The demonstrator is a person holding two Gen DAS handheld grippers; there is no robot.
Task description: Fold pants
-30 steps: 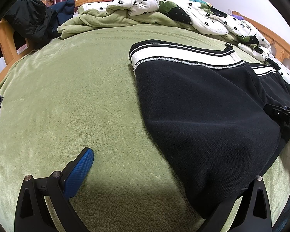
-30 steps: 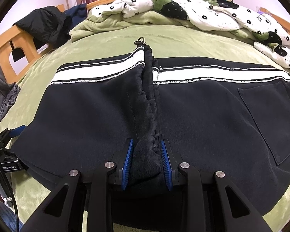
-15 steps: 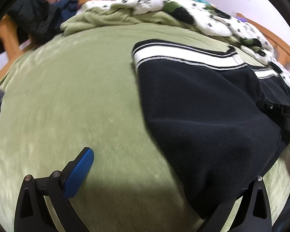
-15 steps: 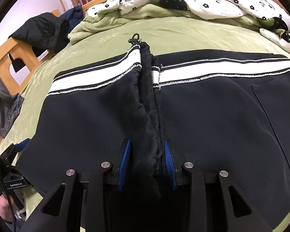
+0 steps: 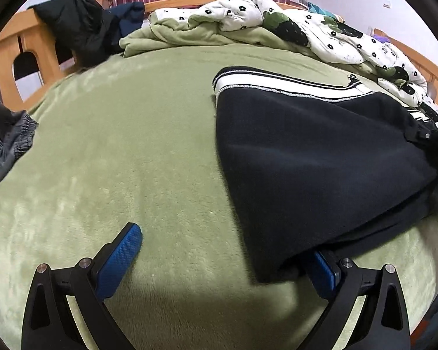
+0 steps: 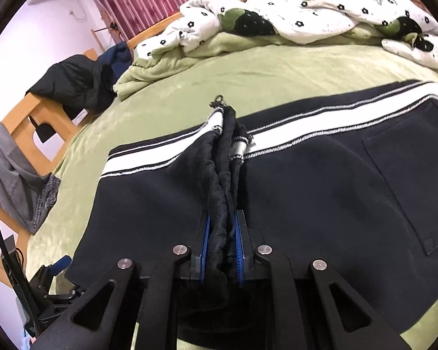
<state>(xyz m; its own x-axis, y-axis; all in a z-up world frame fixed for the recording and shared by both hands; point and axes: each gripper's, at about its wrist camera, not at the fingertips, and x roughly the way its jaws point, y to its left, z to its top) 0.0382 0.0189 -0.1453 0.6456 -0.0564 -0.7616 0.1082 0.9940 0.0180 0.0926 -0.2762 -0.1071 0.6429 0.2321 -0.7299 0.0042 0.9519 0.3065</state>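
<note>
Black pants (image 6: 321, 180) spread on green bed blanket (image 5: 131, 145), striped waistband toward headboard. Right gripper (image 6: 222, 248) pinched tight on bunched centre seam, likely fold axis. Left gripper (image 5: 227, 262) wide apart, nothing clamped; hem corner draped over one finger, probably lining up to grab it.

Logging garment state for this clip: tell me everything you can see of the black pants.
The black pants are dark, fleecy-looking knit with a white-striped waistband and a patch pocket. They lie spread on the green blanket, waistband toward the quilt. The middle is bunched into a raised ridge, pinched by the right hand-held gripper. The left hand-held gripper is open; one finger sits under the pants' near corner, the other over bare blanket.
</note>
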